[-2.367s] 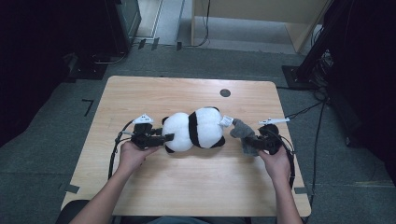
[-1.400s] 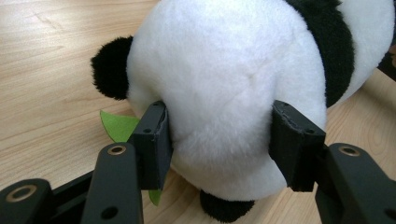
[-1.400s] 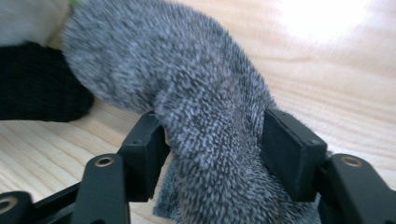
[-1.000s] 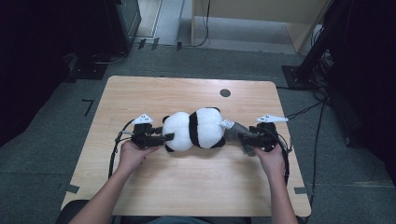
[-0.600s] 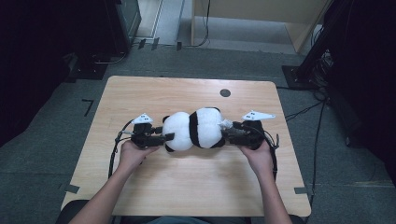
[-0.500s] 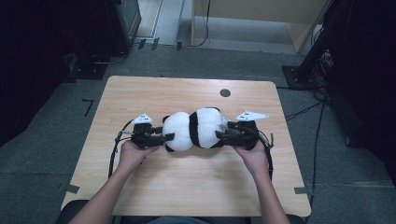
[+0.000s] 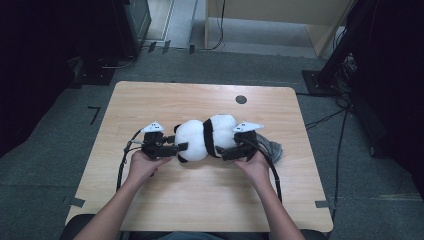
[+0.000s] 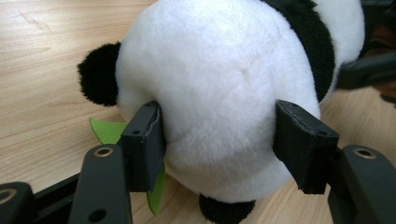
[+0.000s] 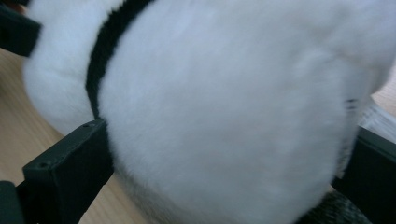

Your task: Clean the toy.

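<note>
Wooden table (image 7: 165, 105) carries the work: a black-and-white plush panda (image 7: 205, 137) lies on its side near the middle of the tabletop, between both hands.

Plush panda: soft, light and compressible. The pile gives under pressure, so a shallow pinch is likely to slide off the fur. Take hold across the full round of the body, or at the black band where the form narrows; avoid the small black ears and feet, which would stretch rather than carry the load.

Grey cloth item (image 7: 274, 149): lies on the table just behind the right hand, touching or nearly touching the panda; what it is cannot be told.

Right gripper (image 7: 234, 151): jaws have just been opening and now straddle the wide white body (image 9: 224, 107); whether the pads press is unclear.

Left gripper (image 7: 179, 148): jaws have been opening slightly, with the white rounded end (image 8: 210, 88) between them; the pads (image 8: 150, 140) dent the fur, grasping the panda.

Green felt leaf (image 8: 109, 131): protrudes beneath the panda by the left jaw.
</note>
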Action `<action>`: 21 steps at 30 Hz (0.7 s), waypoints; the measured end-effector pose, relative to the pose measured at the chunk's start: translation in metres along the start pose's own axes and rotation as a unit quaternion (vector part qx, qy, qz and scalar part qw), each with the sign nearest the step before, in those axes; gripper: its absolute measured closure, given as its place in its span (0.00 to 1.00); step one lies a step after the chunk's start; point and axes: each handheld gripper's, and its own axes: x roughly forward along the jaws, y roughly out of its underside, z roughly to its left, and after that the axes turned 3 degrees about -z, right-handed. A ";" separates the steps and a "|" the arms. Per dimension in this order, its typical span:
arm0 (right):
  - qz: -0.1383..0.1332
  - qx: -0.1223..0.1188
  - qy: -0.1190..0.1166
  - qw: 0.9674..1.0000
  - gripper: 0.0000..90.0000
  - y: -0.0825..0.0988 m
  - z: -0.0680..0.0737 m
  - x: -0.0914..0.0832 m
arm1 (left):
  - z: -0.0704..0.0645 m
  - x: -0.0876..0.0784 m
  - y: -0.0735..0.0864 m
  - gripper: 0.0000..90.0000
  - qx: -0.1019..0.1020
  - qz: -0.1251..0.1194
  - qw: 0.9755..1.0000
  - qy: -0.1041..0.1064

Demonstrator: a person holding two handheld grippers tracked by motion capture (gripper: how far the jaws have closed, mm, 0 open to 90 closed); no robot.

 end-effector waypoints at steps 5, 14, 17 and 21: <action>-0.013 0.008 0.003 1.000 0.36 -0.001 -0.003 0.001 | -0.001 0.001 0.000 0.39 -0.001 -0.003 1.000 0.007; -0.029 0.027 -0.032 0.999 0.57 -0.015 -0.014 -0.023 | 0.002 -0.021 -0.013 0.33 0.039 -0.019 0.998 0.044; -0.050 0.027 -0.053 0.997 0.56 -0.019 -0.020 -0.037 | 0.003 -0.033 -0.017 0.32 0.057 -0.035 0.995 0.068; -0.058 0.019 -0.095 0.994 0.54 -0.022 -0.028 -0.053 | 0.003 -0.045 -0.019 0.32 0.092 -0.051 0.991 0.083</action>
